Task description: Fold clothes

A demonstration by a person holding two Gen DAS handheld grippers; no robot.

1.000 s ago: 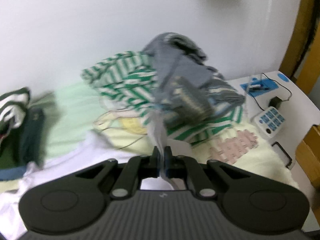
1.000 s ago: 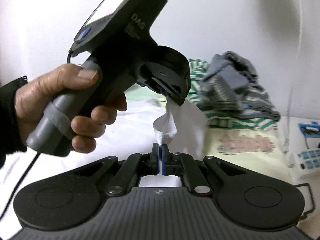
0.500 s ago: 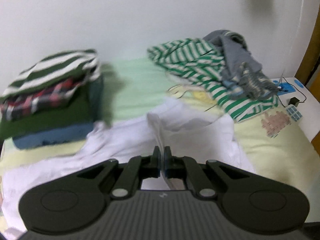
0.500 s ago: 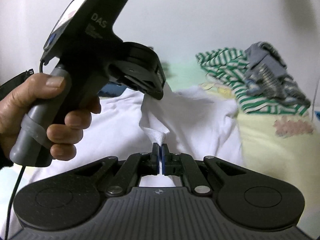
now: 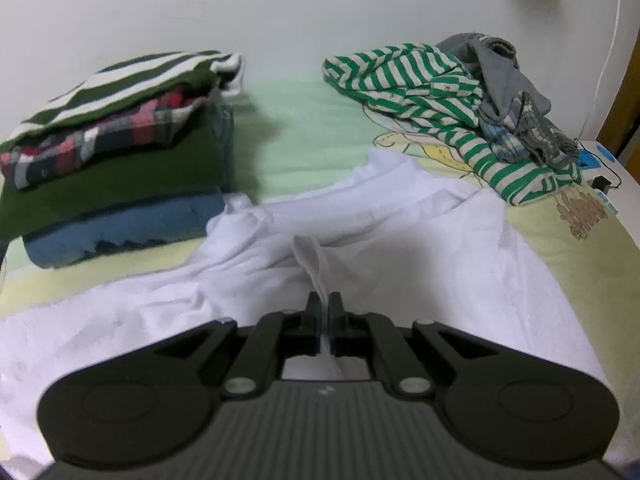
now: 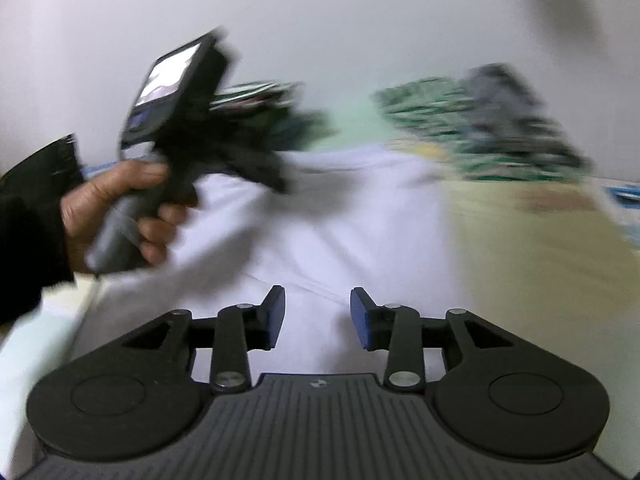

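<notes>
White garment (image 5: 400, 240) lies spread across the bed (image 5: 304, 136), a raised fold pinched in the left tongs (image 5: 324, 304). The right tongs (image 6: 318, 312) are opening, nothing between their blue pads. Folded clothes (image 5: 112, 152) are stacked left; unfolded clothes (image 5: 452, 100) are heaped right.

bed (image 5: 304, 136) | on it: white shirt (image 5: 400, 240) ctr; folded stack (image 5: 112, 148) L; striped/grey heap (image 5: 452, 100) R

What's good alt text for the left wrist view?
The left gripper is shut on a fold of a white garment spread over a bed. A folded stack of clothes sits at the back left, and an unfolded pile with a green striped shirt at the back right.
</notes>
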